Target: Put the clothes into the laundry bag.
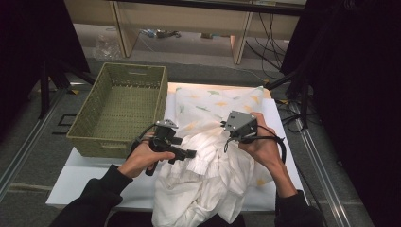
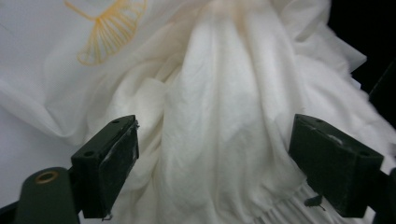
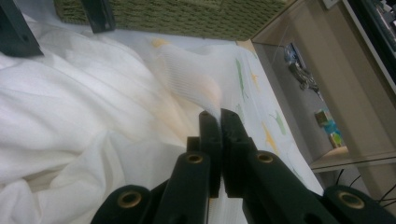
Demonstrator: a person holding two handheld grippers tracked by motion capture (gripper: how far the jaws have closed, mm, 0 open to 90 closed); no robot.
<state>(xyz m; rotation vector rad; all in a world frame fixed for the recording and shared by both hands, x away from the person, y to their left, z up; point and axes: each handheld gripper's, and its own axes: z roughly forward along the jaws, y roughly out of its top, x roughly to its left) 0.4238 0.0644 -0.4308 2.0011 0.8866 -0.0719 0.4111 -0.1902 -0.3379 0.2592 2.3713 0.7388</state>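
My right gripper [image 3: 219, 122] is clamped tight on a ribbed hem of the crumpled white cotton garment [image 1: 213, 175], a thin strip of fabric pinched between its pads and pulled taut toward eleven o'clock in the right gripper view. My left gripper [image 1: 189, 153] stands wide open with nothing in its grasp; in the left gripper view a tall fold of the garment [image 2: 219, 116] rises between the two pads [image 2: 119, 158] without either one pressing on it. The garment lies heaped on the near half of the white table [image 1: 80, 182], spilling over the near edge at six o'clock, atop a pale sheet printed with yellow and green leaves [image 1: 213, 101]. The green woven basket [image 1: 120, 109] sits at ten o'clock from my left gripper, just beside the cloth. From my open left gripper the fold lies dead ahead at twelve, its long axis running straight away from me, so I judge the left one nearest for the next pinch.
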